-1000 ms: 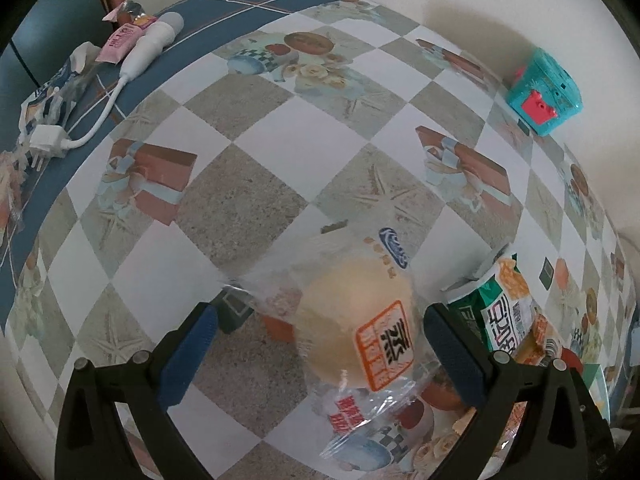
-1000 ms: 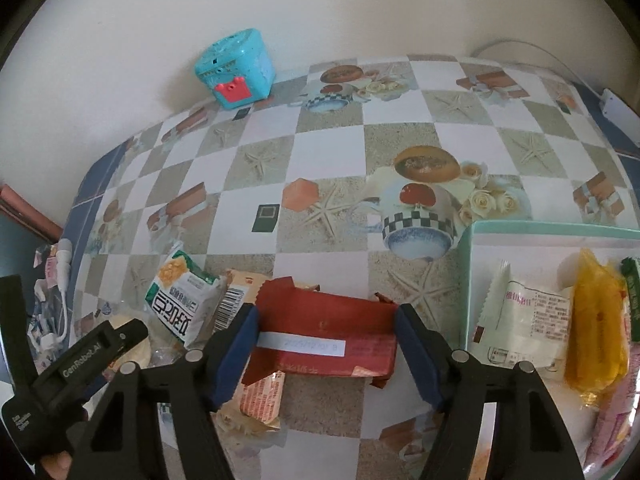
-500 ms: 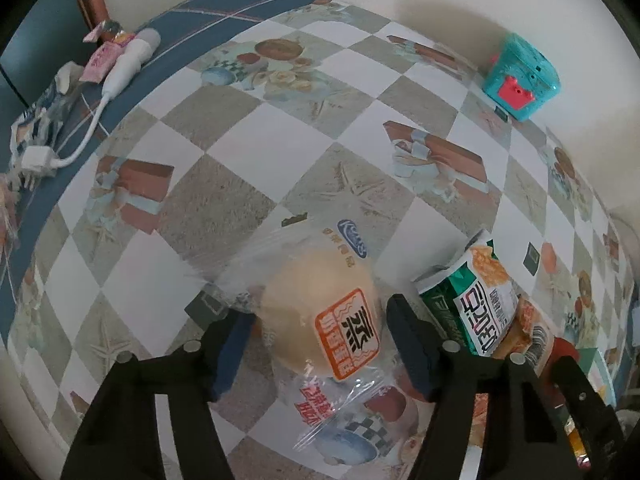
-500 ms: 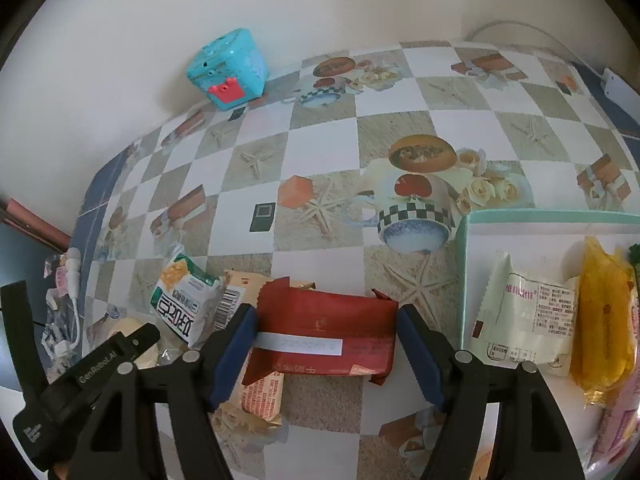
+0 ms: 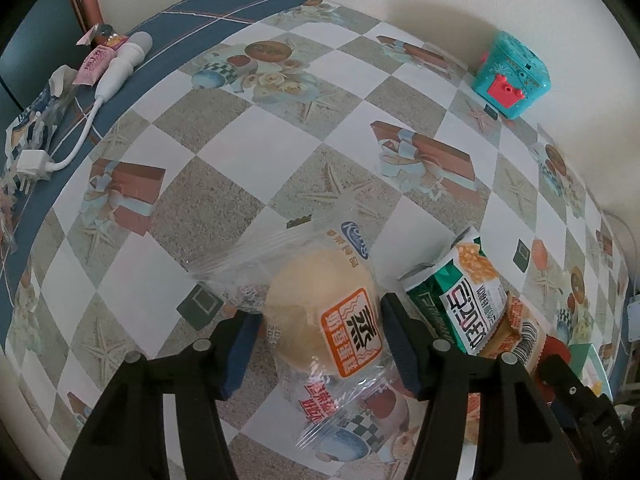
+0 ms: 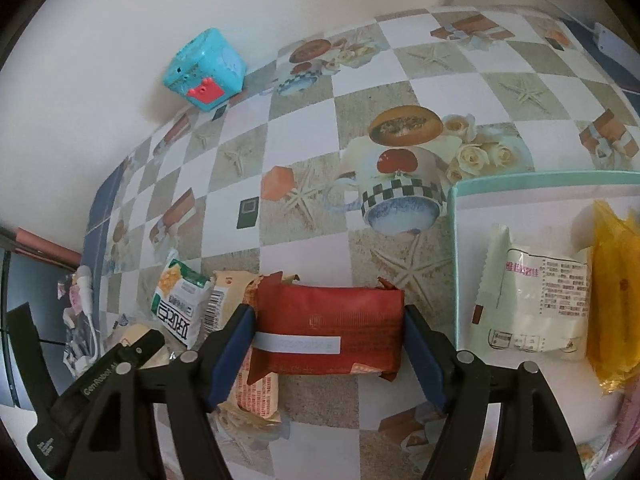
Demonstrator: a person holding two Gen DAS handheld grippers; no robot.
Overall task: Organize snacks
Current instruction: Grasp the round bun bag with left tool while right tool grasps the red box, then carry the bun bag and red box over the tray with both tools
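left gripper [image 5: 320, 330]: squeezes the bun pack [image 5: 324, 312] | right gripper [image 6: 328, 340]: pads touch both short ends of red snack bar [image 6: 328, 332], lying sideways | tray [image 6: 454, 248]: just right

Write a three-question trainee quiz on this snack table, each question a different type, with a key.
1. True or false: the left gripper has its fingers on either side of the clear-wrapped bun.
2. Which snack sits between the right gripper fingers? A) red packet B) yellow packet C) white packet
3. Fill in: the white packet lies inside the mint-edged ____.

Key: 1 true; 2 A; 3 tray.
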